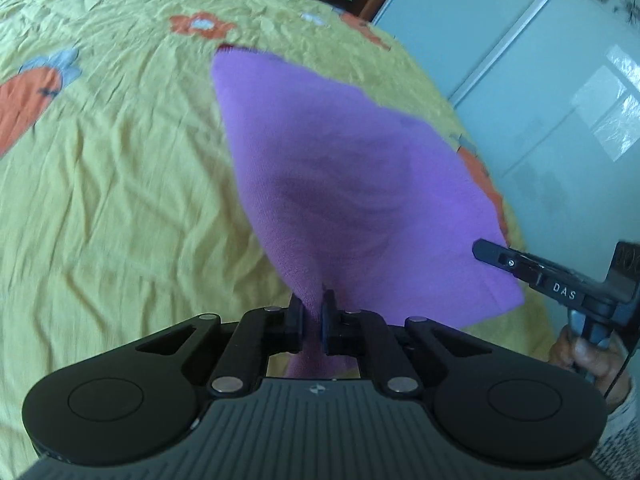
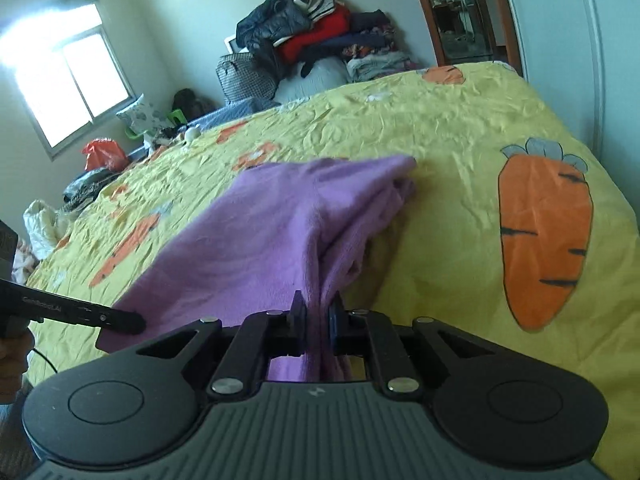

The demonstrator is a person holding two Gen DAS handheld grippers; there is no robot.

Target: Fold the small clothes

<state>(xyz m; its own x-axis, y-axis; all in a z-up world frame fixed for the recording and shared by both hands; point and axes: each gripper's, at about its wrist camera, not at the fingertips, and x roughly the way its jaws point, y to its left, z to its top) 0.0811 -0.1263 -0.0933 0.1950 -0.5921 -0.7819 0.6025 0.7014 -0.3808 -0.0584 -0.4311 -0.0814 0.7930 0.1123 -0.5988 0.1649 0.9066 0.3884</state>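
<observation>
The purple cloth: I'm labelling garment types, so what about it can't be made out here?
- Purple cloth: left wrist view, motion blur; garment type unclear.
- Its far end: right wrist view, bunched folds hide the shape.
- The pinched edges: hidden inside the left gripper and right gripper.

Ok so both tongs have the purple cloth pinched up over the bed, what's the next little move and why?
Probably carry both near corners forward and lay them down toward the far edge. The left tongs and right tongs are each shut on a near corner of the purple cloth, which slopes away toward the yellow carrot-print bedspread; whether its far end touches is unclear. That would make one fold.
</observation>
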